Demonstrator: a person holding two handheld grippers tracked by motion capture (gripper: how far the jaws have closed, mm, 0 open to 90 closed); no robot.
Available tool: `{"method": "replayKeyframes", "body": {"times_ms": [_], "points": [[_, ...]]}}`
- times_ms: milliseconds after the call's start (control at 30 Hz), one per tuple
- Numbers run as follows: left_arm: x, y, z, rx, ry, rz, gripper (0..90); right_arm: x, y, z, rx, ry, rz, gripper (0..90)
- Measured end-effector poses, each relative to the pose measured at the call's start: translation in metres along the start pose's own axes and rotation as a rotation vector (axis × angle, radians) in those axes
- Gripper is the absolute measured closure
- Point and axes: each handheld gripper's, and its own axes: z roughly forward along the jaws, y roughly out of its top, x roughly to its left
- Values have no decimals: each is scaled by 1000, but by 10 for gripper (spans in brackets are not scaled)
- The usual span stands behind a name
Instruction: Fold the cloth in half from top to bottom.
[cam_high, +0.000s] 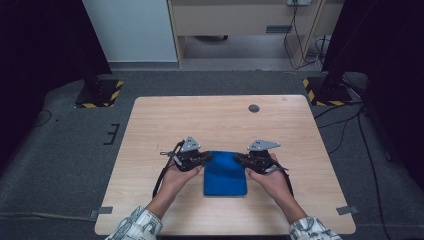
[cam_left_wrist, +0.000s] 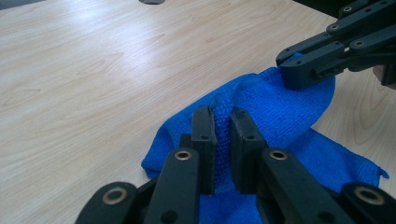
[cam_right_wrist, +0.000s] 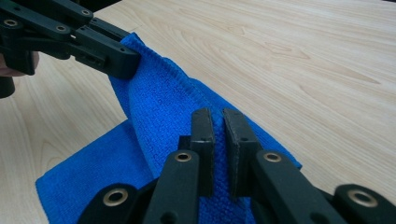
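Pale wooden table (cam_high: 150, 125) carries a blue microfibre cloth (cam_high: 225, 175), its long axis running twelve to six. Left gripper (cam_high: 206, 158) pinches its ten o'clock corner, right gripper (cam_high: 240, 158) its two o'clock corner.

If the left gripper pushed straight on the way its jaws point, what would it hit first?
The left gripper is shut on the blue cloth; past that fold, likely the right gripper clamping the far corner, though depth is unclear.

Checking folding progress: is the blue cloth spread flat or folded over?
Folded over: the cloth has its far edge lifted and doubled over a lower layer, pinched by left gripper and right gripper.
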Motion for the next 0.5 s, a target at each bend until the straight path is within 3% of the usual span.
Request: {"method": "replayKeyframes", "body": {"times_ms": [200, 500], "points": [[-1, -4, -5, -18, -13, -15, 811, 5, -1, -4, -4, 11, -9, 831], [-3, -15, -6, 5, -29, -16, 797, 11, -8, -4, 23, 24, -21, 821]]}}
